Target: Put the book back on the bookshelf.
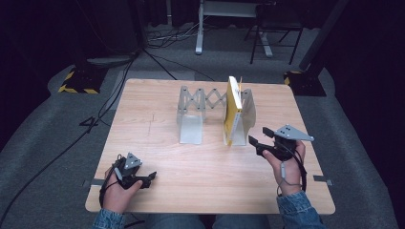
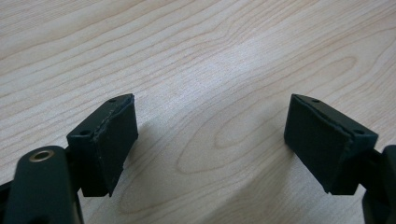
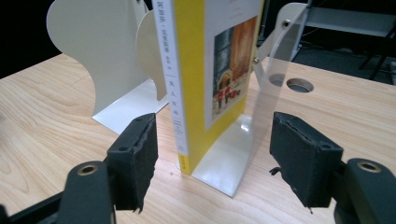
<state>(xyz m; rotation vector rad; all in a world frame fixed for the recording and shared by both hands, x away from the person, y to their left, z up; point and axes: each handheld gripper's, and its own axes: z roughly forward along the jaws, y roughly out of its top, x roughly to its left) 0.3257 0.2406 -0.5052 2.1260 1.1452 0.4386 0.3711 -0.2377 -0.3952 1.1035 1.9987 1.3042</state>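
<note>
A yellow book (image 1: 232, 109) stands upright against the right plate of a white expanding bookend rack (image 1: 191, 119) at the middle of the wooden table (image 1: 157, 157). My right gripper (image 1: 259, 136) hovers just right of and in front of the book, open, with nothing held. In the right gripper view the book (image 3: 191, 70) and the rack's plate (image 3: 88, 46) stand a little beyond the spread jaws of the right gripper (image 3: 215, 154). My left gripper (image 1: 150, 177) rests low at the table's front left, open and empty. The left gripper (image 2: 210, 135) looks onto bare wood.
The rack's left plate (image 1: 190, 129) stands with nothing against it. Round holes (image 3: 299, 85) sit in the tabletop behind the book. Beyond the table lie floor cables (image 1: 162, 62), striped stand bases (image 1: 76, 83) and metal frame legs (image 1: 199, 28).
</note>
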